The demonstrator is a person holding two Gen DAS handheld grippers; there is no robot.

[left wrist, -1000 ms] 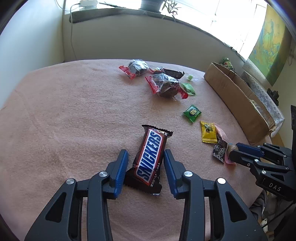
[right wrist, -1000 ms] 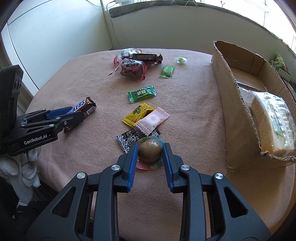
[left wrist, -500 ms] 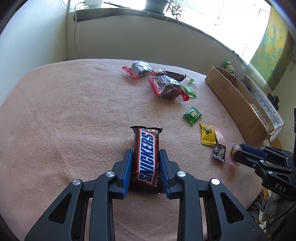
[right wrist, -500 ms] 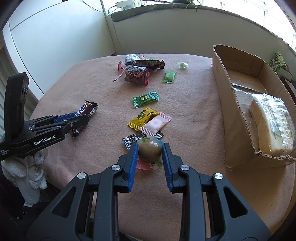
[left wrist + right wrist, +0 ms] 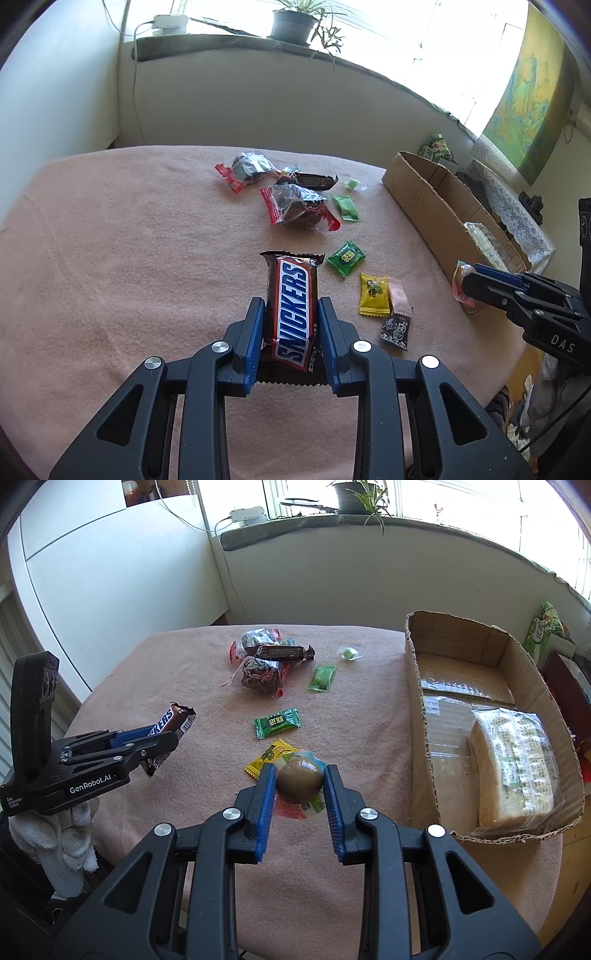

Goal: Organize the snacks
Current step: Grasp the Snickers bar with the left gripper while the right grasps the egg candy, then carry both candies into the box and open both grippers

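My left gripper (image 5: 290, 306) is shut on a brown Snickers bar (image 5: 293, 308) and holds it above the pink tablecloth (image 5: 129, 258); the bar also shows in the right wrist view (image 5: 171, 722). My right gripper (image 5: 300, 775) is shut on a packaged brown egg (image 5: 299, 784), lifted above the cloth; the egg also shows in the left wrist view (image 5: 460, 284). The cardboard box (image 5: 417, 716) stands to the right and holds a wrapped bread pack (image 5: 513, 764).
Loose snacks lie on the cloth: a green candy (image 5: 277, 723), a yellow candy (image 5: 267, 758), a pale green packet (image 5: 322, 678), two dark wrapped cakes (image 5: 260, 672), a brown bar (image 5: 282, 652), a pink candy (image 5: 399, 297) and a black packet (image 5: 396, 329). The table edge is near.
My left gripper closed on the Snickers bar and lifted it off the cloth. My right gripper lifted the egg and both moved up and back.
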